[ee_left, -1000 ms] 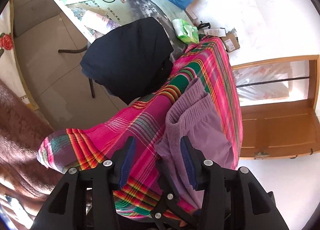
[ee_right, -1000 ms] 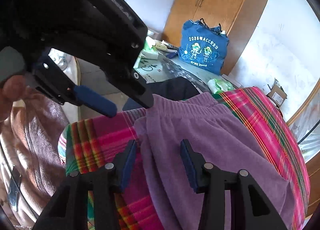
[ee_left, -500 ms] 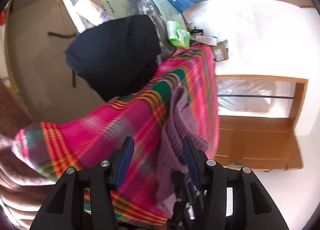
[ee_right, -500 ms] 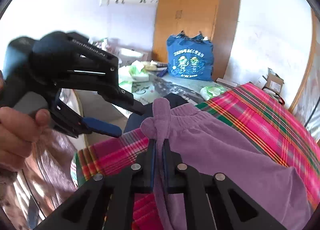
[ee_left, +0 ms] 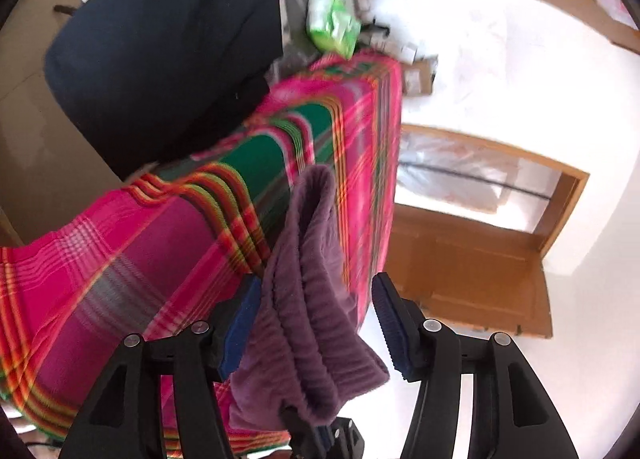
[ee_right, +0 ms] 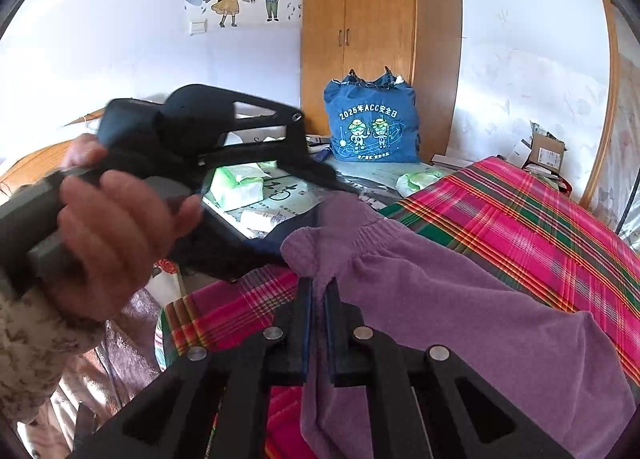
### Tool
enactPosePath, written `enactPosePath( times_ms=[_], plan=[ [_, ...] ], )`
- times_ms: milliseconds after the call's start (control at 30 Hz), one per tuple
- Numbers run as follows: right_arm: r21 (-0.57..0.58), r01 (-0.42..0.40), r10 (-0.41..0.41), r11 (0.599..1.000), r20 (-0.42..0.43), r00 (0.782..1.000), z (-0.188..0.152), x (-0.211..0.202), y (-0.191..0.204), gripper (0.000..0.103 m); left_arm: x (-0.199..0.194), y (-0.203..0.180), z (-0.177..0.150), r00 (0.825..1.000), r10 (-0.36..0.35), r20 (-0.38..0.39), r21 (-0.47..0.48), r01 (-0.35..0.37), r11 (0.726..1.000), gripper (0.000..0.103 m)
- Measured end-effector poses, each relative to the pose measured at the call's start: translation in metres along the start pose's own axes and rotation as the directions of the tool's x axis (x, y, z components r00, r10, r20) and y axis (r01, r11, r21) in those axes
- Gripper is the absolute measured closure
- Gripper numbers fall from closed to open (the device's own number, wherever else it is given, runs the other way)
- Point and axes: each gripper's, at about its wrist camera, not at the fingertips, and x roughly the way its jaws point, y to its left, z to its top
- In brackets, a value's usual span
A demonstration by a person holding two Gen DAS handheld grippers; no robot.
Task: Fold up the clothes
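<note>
Pinch stage of the fold: right gripper [ee_right: 316, 295] clamped on the waistband corner of the purple shorts [ee_right: 460, 311] lying on the plaid blanket [ee_right: 532, 215]. Left gripper [ee_left: 316, 323] spread wide around the waistband, unclosed. Next, probably: close left, then lift and fold over.

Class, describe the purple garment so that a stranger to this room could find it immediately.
Start at the plaid cloth, pink and green, that covers the bed. On it lies the purple garment, its elastic waistband pinched in the right tongs. It is the only plain purple fleecy fabric; the dark garment beyond is navy.
</note>
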Motion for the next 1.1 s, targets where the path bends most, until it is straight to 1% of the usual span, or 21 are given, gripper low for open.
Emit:
enactPosePath(
  times_ms=[100,200,267,300,367,400,500,533,600,633,667,833,967,1033,1100],
  plan=[
    [-0.015,-0.006,0.006,1.0,-0.002,1.0,-0.001,0.001,0.004,0.097,0.013,-0.011,0.009,0.998,0.06,-0.032,0.048,-0.058,0.997,0.043],
    [-0.017,-0.015,0.015,1.0,0.0,1.0,-0.001,0.001,0.005,0.097,0.023,-0.023,0.018,0.994,0.089,-0.064,0.092,-0.083,0.992,0.045],
    [-0.017,-0.018,0.018,1.0,0.002,1.0,-0.001,0.001,0.005,0.097,0.03,-0.028,0.024,0.989,0.123,-0.081,0.121,-0.113,0.986,0.045],
    [-0.015,-0.02,0.02,1.0,0.001,1.0,0.0,0.002,0.005,0.097,0.034,-0.03,0.026,0.987,0.135,-0.089,0.13,-0.123,0.984,0.05],
    [-0.011,-0.025,0.024,1.0,-0.003,1.0,-0.001,0.003,0.006,0.097,0.04,-0.034,0.029,0.982,0.155,-0.109,0.148,-0.138,0.979,0.053],
    [-0.011,-0.026,0.026,1.0,-0.004,1.0,-0.001,0.004,0.006,0.097,0.044,-0.037,0.031,0.978,0.172,-0.12,0.17,-0.151,0.974,0.059],
    [-0.016,-0.031,0.03,0.999,-0.009,0.999,0.0,0.006,0.008,0.097,0.053,-0.045,0.035,0.963,0.224,-0.149,0.231,-0.186,0.955,0.069],
    [-0.017,-0.032,0.032,0.999,-0.012,0.999,0.0,0.007,0.009,0.097,0.054,-0.045,0.036,0.961,0.231,-0.154,0.236,-0.191,0.953,0.071],
    [-0.018,-0.033,0.033,0.999,-0.018,0.999,0.0,0.01,0.01,0.097,0.056,-0.046,0.039,0.956,0.244,-0.164,0.246,-0.2,0.949,0.08],
    [-0.018,-0.033,0.032,0.999,-0.02,0.999,0.0,0.011,0.01,0.097,0.057,-0.046,0.04,0.954,0.249,-0.165,0.254,-0.203,0.946,0.082],
    [-0.018,-0.032,0.032,0.999,-0.023,0.999,0.0,0.013,0.01,0.097,0.055,-0.046,0.041,0.954,0.255,-0.157,0.264,-0.208,0.942,0.088],
    [-0.027,-0.035,0.034,0.999,-0.049,0.998,0.002,0.021,0.016,0.098,0.053,-0.05,0.043,0.956,0.263,-0.132,0.293,-0.216,0.932,0.091],
    [-0.086,-0.011,0.006,0.996,-0.057,0.998,0.005,0.031,0.03,0.098,0.055,-0.055,0.051,0.952,0.274,-0.133,0.308,-0.224,0.925,0.091],
    [-0.095,-0.004,-0.003,0.996,-0.079,0.997,0.005,0.038,0.034,0.098,0.053,-0.053,0.057,0.95,0.282,-0.132,0.302,-0.232,0.924,0.091],
    [-0.103,0.003,-0.013,0.995,-0.101,0.995,0.004,0.044,0.037,0.098,0.05,-0.046,0.061,0.953,0.264,-0.147,0.267,-0.218,0.939,0.091]
  ],
)
